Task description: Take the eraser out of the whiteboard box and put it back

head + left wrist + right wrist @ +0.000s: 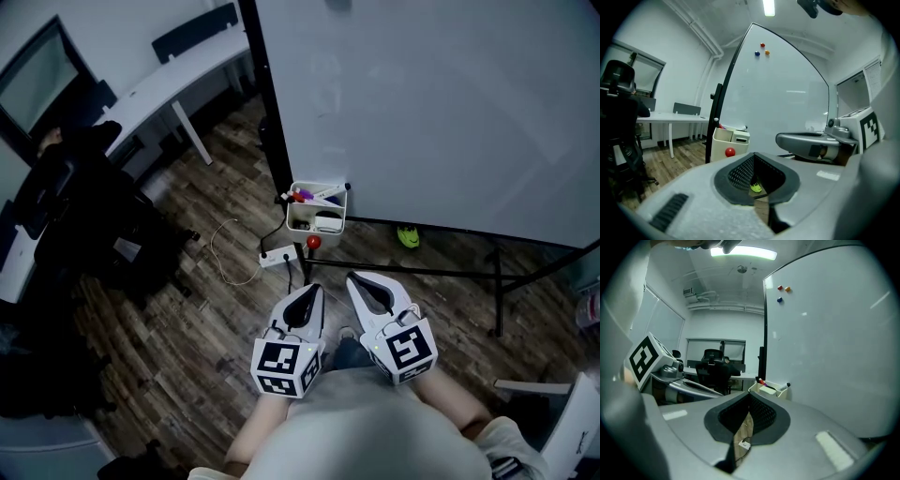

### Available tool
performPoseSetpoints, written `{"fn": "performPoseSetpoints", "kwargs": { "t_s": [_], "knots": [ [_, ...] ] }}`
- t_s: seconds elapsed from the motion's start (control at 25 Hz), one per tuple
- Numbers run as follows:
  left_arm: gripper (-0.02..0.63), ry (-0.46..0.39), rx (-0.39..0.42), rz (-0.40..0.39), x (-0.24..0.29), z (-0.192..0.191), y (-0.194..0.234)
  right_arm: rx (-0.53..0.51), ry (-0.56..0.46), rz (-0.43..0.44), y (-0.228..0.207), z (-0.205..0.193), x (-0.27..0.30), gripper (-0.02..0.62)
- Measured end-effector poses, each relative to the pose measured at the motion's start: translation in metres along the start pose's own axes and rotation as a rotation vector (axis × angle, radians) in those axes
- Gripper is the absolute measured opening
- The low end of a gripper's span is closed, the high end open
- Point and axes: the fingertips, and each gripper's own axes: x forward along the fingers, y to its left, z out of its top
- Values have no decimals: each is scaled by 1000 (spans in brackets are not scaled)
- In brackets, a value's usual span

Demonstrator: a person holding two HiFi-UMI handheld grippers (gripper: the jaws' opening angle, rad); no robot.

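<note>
Eraser [327,223]: inside the whiteboard box [293,217], a white block with a dark strip, lying on the side nearer the board. In the left gripper view, visible as the pale block at the box's top. Touched by neither tool.

Whiteboard box: cream, open-topped, set at the lower corner of the whiteboard [431,103], against its black frame post. Beside the eraser, markers [302,195] with red and purple ends, plus a black-capped marker [335,191] leaning on the rim. Just beneath the box, a small red ball [313,241].

Left gripper [312,292]: jaws together, nothing clamped. Through the hollow behind the pads, only floor and a yellow-green object [755,188] lying under the board. Held low in front of the person, pointed toward the box and well apart from it.

Right gripper [358,283]: jaws together as well, empty. Just beside the left one, likewise well short of the box.

On the wooden floor [216,309]: a white power strip [277,255] with a thin cable [225,253] looping away from it, near the frame's foot.

High on the board: three small magnets [762,45], red, blue and orange.

Off to the left: a white desk [178,80] and a black office chair [66,202].
</note>
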Motion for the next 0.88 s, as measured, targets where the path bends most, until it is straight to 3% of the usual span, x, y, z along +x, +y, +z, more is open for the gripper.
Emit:
{"fn": "performPoseSetpoints", "kwargs": {
  "t_s": [0.12,0.88],
  "knots": [
    [0,1,-5,23,10,3,7,-11,-1,27,-9,1,12,12],
    [2,-28,-39,153,60,19,46,-79,9,164,-48,-1,78,195]
  ]
}}
